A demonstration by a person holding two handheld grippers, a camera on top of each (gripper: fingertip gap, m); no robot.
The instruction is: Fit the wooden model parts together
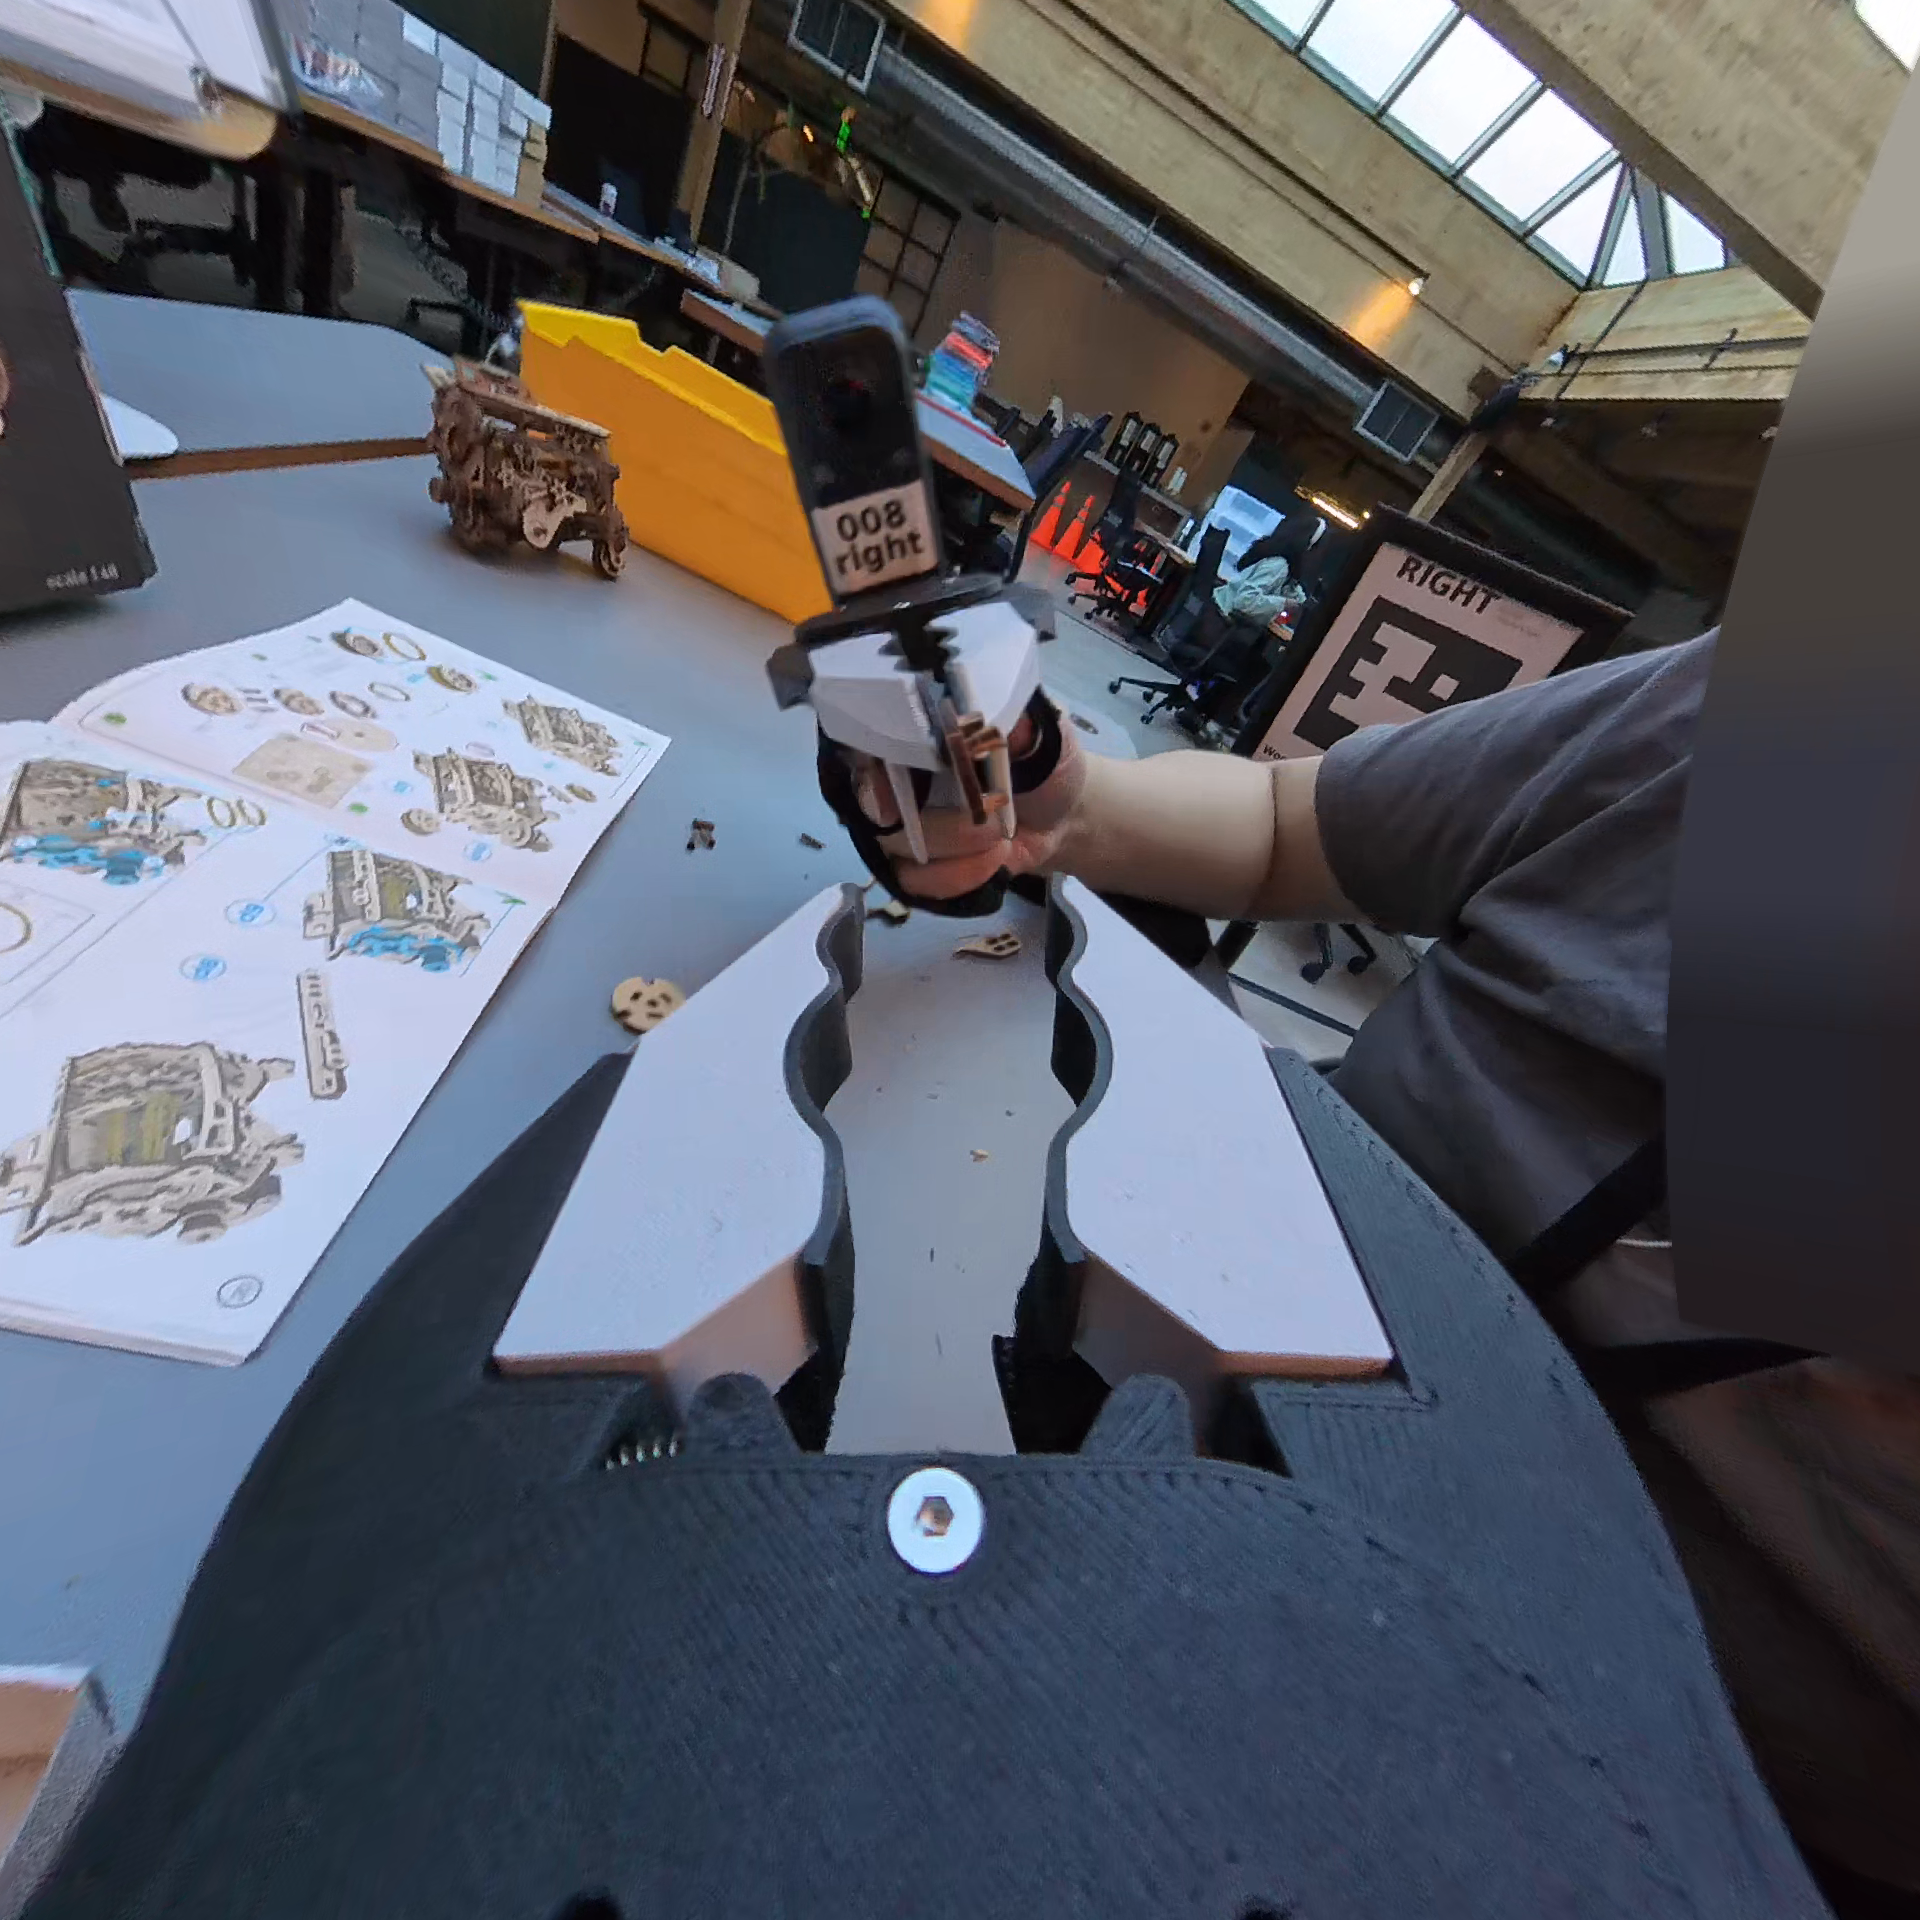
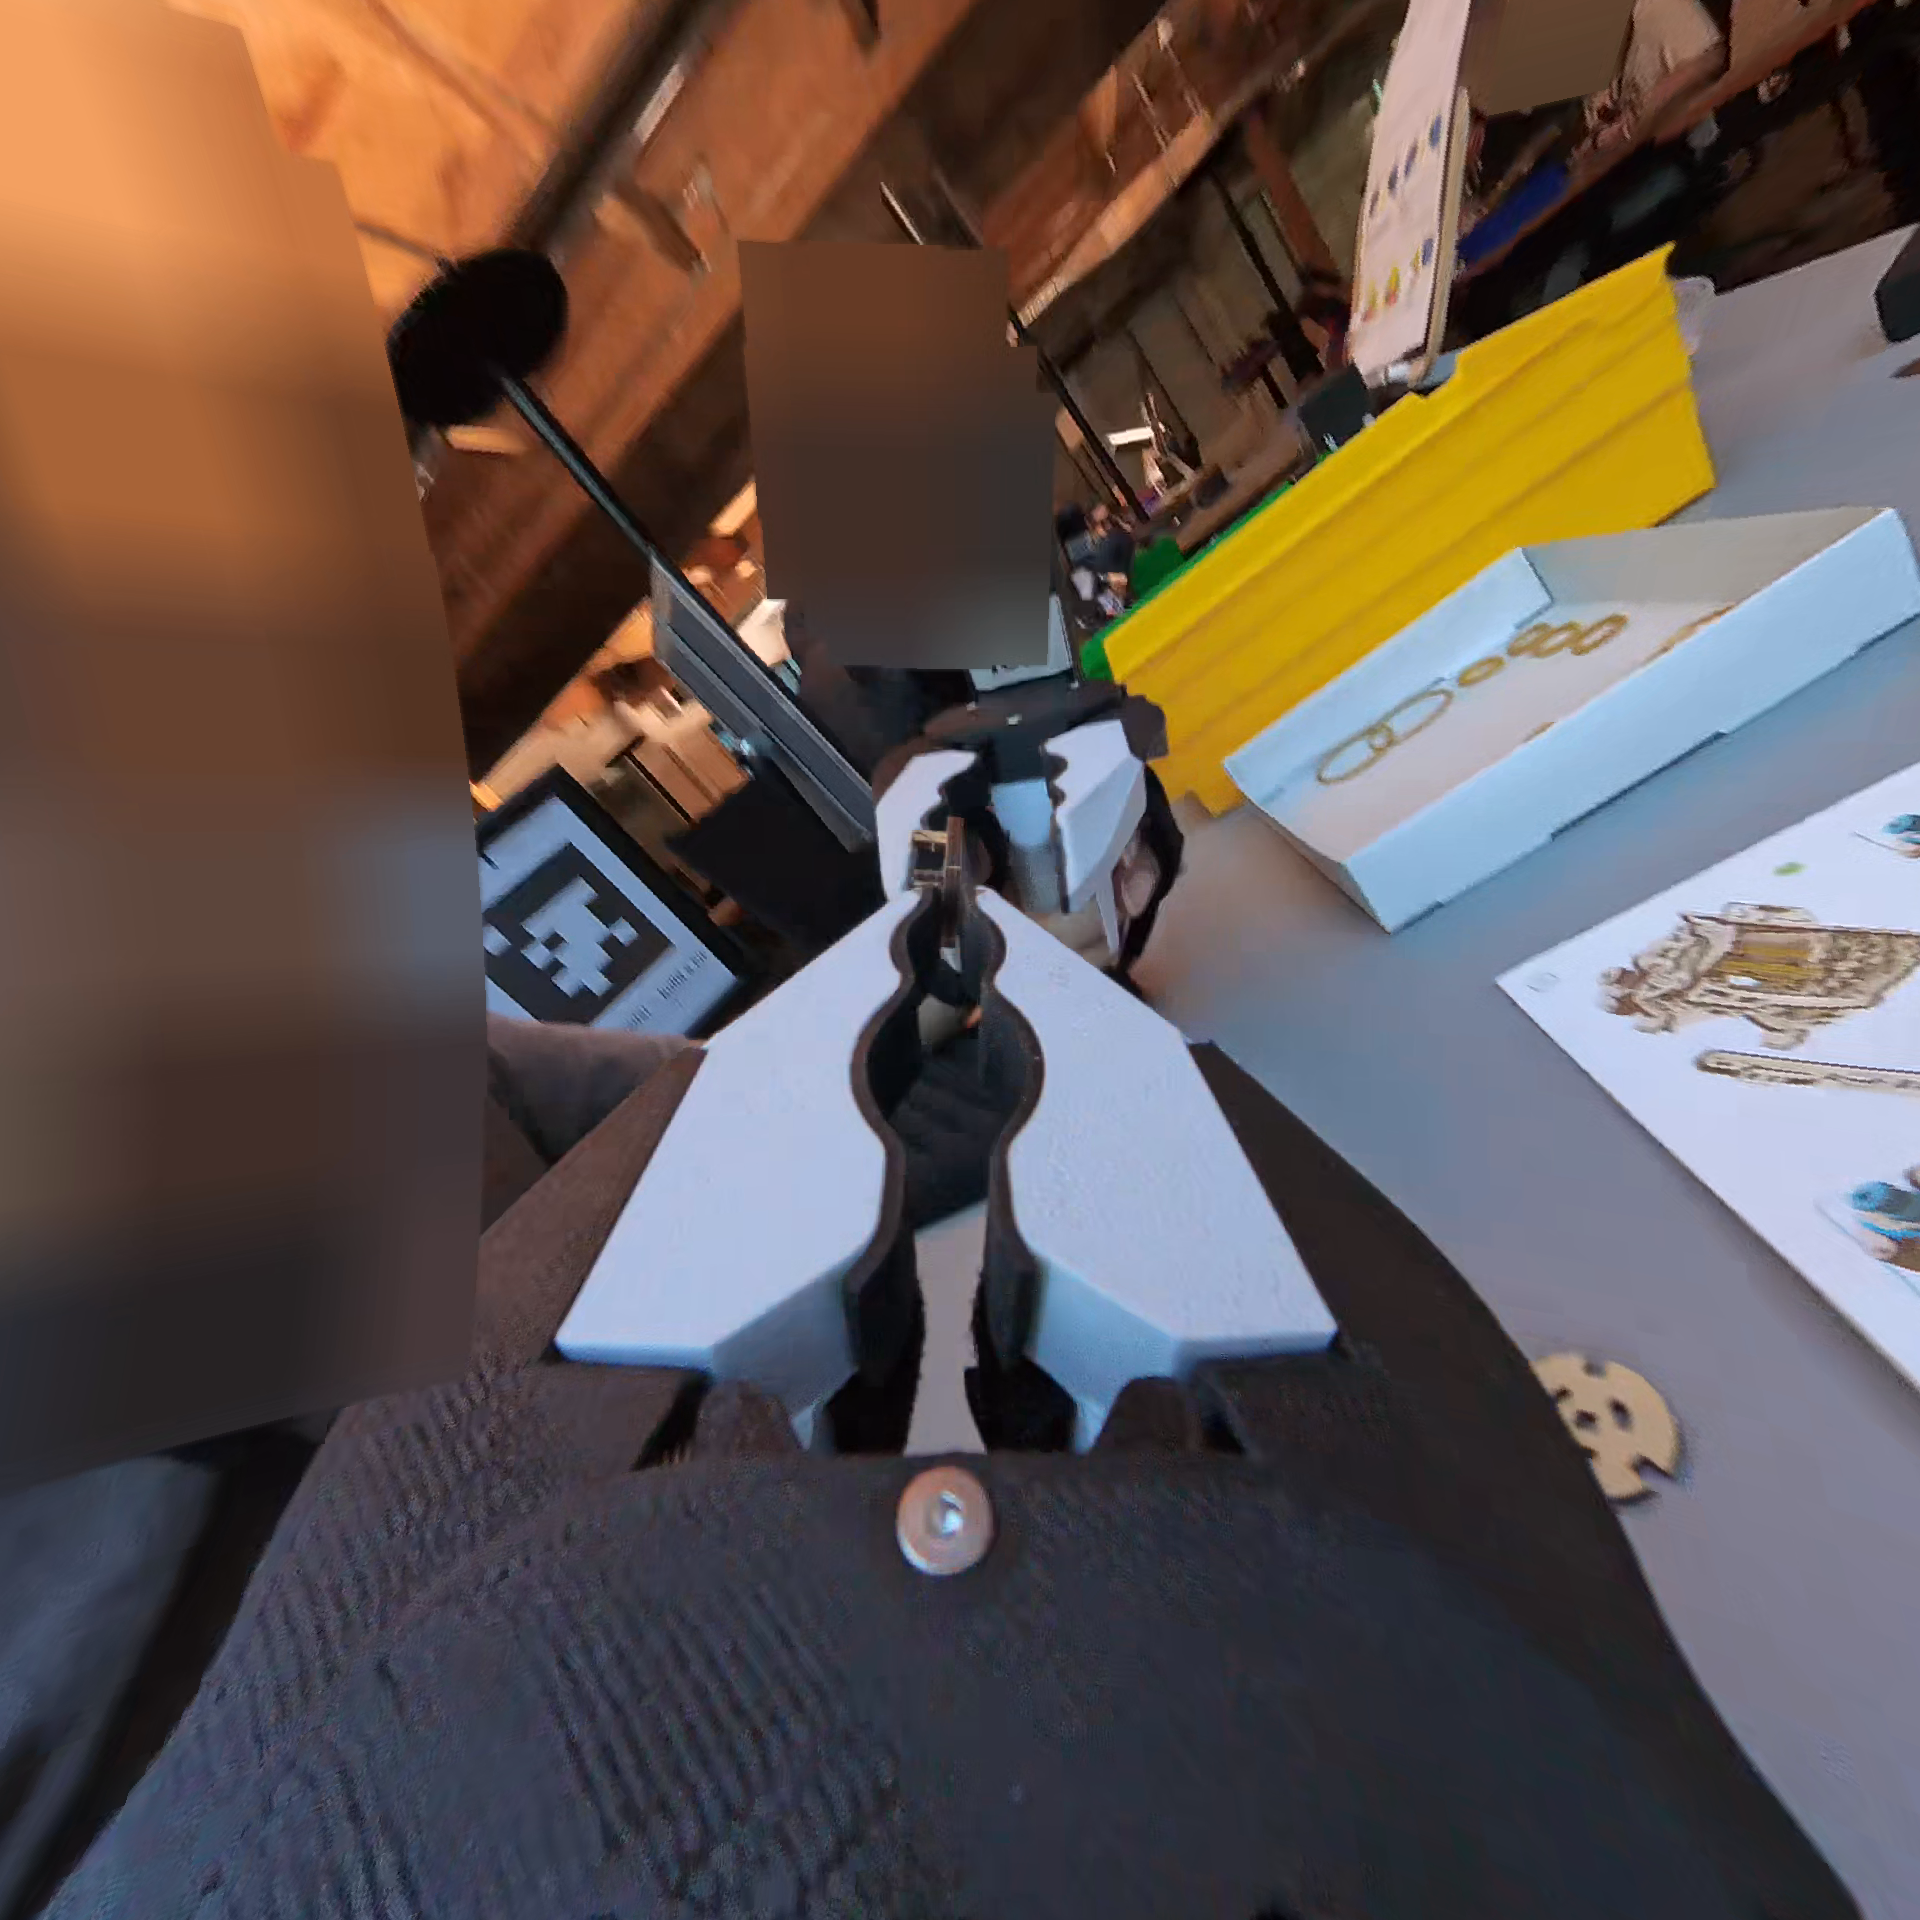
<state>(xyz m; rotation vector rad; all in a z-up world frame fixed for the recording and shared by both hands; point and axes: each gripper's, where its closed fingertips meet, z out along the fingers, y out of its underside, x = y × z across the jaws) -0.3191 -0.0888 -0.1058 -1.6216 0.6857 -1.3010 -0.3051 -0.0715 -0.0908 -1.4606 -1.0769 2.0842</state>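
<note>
In the left wrist view my left gripper (image 1: 954, 904) is open, with only bare grey table (image 1: 675, 727) between its white fingers (image 1: 727, 1122). Beyond it my right gripper (image 1: 966, 758) is held up in the air, shut on a small flat wooden part (image 1: 975, 748) with short pegs sticking out. In the right wrist view my right gripper (image 2: 943, 920) pinches that thin wooden part (image 2: 940, 862) at its fingertips. The part stands edge-on and pokes out past the tips. My left gripper (image 2: 1003, 821) faces it just behind, open.
An open instruction booklet (image 1: 260, 935) lies at the left. A partly built wooden model (image 1: 520, 478) and a yellow bin (image 1: 686, 468) stand farther back. A round wooden disc (image 1: 646, 1003) and a small flat piece (image 1: 987, 943) lie loose. A white box (image 2: 1455, 852) holds wooden rings. Both grippers' tips are close together, under 4 cm apart.
</note>
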